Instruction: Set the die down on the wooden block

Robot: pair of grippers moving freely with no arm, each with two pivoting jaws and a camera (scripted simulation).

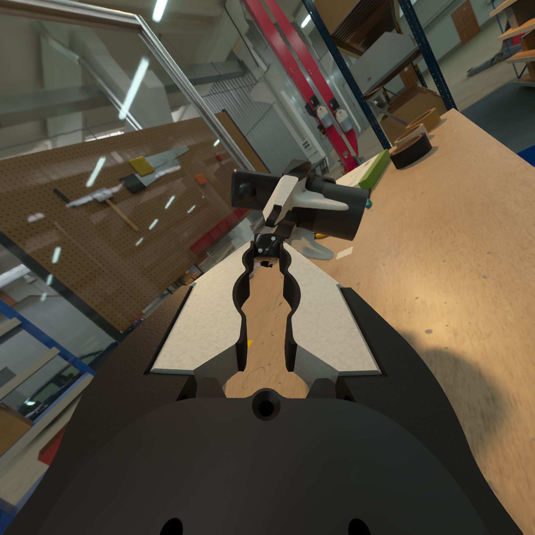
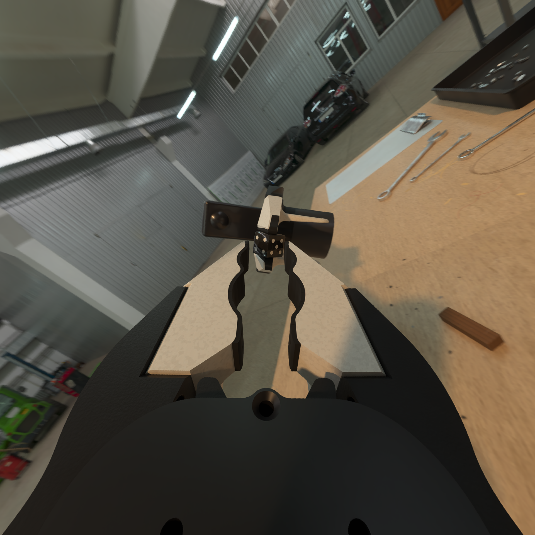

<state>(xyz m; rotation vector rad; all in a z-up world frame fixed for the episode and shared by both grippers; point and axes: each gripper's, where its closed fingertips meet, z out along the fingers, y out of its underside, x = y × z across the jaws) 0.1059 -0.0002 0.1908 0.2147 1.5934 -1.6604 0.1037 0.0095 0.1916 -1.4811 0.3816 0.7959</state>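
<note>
- Left wrist view: the left gripper (image 1: 266, 251) has its fingers (image 1: 202, 321) clenched on the black die (image 1: 266, 245), held at the very tips, in the air above the counter (image 1: 434, 275). The right gripper (image 1: 282, 228) faces it just beyond, nose to nose.
- Right wrist view: the right gripper's fingertips straddle the same die, with the left gripper's two fingers above and below it. A sliver of gap seems to show at the left fingertip, so whether the right has closed on the die cannot be told.
- Step in hand, as judged: a mid-air handover of the die from left to right; the placing is not yet begun.
- Next move calls for: a firm right-hand grasp before the left lets go, then a carry rightward and nearer, with the die lowered flat onto the narrow top face.
- Only the right wrist view shows the wooden block (image 2: 470, 328), lying on the counter to the near right, well apart from the die, and the wrenches (image 2: 411, 162) farther off.
- Only the left wrist view shows the tape rolls (image 1: 411, 150) at the far right.
</note>
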